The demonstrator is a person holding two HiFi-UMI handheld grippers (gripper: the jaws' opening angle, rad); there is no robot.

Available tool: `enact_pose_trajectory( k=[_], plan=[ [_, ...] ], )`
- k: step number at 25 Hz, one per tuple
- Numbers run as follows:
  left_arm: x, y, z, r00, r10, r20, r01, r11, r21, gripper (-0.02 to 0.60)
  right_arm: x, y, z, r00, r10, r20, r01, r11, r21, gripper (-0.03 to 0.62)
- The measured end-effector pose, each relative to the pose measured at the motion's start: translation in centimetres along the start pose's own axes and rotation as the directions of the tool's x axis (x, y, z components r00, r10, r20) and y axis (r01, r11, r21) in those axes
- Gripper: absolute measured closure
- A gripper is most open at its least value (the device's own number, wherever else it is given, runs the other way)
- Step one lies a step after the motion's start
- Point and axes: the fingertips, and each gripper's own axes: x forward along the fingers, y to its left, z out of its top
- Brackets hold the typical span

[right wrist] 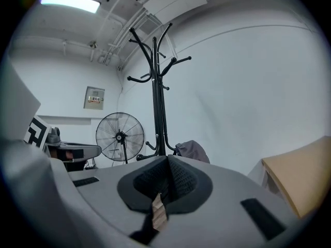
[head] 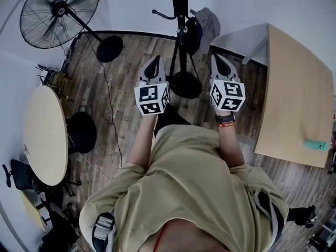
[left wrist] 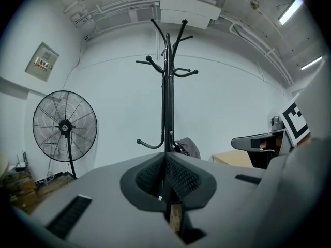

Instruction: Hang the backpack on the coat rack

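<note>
The black coat rack (head: pixel 180 20) stands straight ahead on its round base (head: pixel 185 84). A grey and dark backpack (head: pixel 203 28) hangs from a low hook on its right side. Both grippers are held side by side, pointing at the rack and short of it. My left gripper (head: pixel 156 63) is shut with nothing between its jaws. My right gripper (head: pixel 217 60) is also shut and empty. In the left gripper view the rack (left wrist: pixel 166 87) rises just beyond the closed jaws, with the backpack (left wrist: pixel 188 148) low beside the pole. The right gripper view shows the rack (right wrist: pixel 156 87) and backpack (right wrist: pixel 193 151) too.
A large standing fan (head: pixel 59 12) stands at the far left, its cable trailing over the wood floor. A round table (head: pixel 44 135) is on the left with a dark object (head: pixel 81 133) beside it. A rectangular table (head: pixel 296 98) fills the right.
</note>
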Motion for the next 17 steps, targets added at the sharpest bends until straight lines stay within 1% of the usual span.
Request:
enact_pose_trajectory(
  k=[7, 17],
  plan=[
    [1.1, -0.7, -0.5, 1.0, -0.026, -0.011, 0.026, 1.0, 0.0, 0.557, 0.6, -0.6, -0.5, 1.0, 0.006, -0.015, -0.005, 1.0, 0.02, 0.579],
    [2.7, -0.8, -1.0, 0.999, -0.039, -0.026, 0.039, 0.999, -0.003, 0.557, 2.2, -0.9, -1.1, 0.999, 0.028, -0.035, -0.027, 0.999, 0.026, 0.579]
  ],
)
